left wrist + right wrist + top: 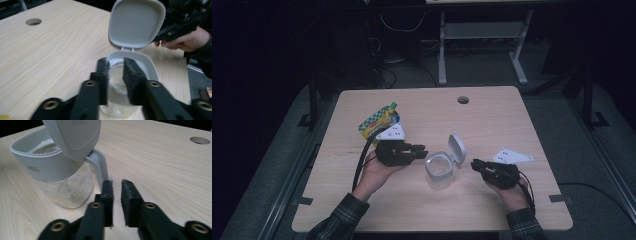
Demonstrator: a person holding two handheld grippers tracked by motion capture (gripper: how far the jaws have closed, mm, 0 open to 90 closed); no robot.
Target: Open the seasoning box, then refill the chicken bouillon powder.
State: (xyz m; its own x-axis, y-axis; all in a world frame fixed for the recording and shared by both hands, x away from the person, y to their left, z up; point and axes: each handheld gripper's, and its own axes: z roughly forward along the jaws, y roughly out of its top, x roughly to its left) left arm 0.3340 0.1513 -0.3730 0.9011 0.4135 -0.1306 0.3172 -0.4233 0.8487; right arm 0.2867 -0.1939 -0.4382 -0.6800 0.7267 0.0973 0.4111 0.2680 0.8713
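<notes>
- Surface: light wooden table, pale grain, 1 round cable hole near the far edge. Room dim; dark floor, a white desk frame and loose cables beyond the far edge.
- Container: clear jar with a grey-white collar stands upright at mid-table, between the 2 grippers. Hinged lid is flipped open, standing up on the jar's far right side. Inside looks empty; the glass shows a frosty residue in the right gripper view.
- Left gripper: held in the person's left hand, tips just beside the jar's left rim. In the left gripper view the jaws stand slightly parted over the rim with the jar mouth between them, pads not pressing on anything: released.
- Right gripper: in the right hand, close to the jar's right side. In the right gripper view the jaws are narrowly apart just beside the lid's hinge arm, nothing between them: released.
- Around: a yellow-green patterned pouch lies behind the left gripper, touching that gripper's grey plate as seen from above. Plaid sleeves enter from the near edge.
- Nothing stands between either gripper and the jar.
</notes>
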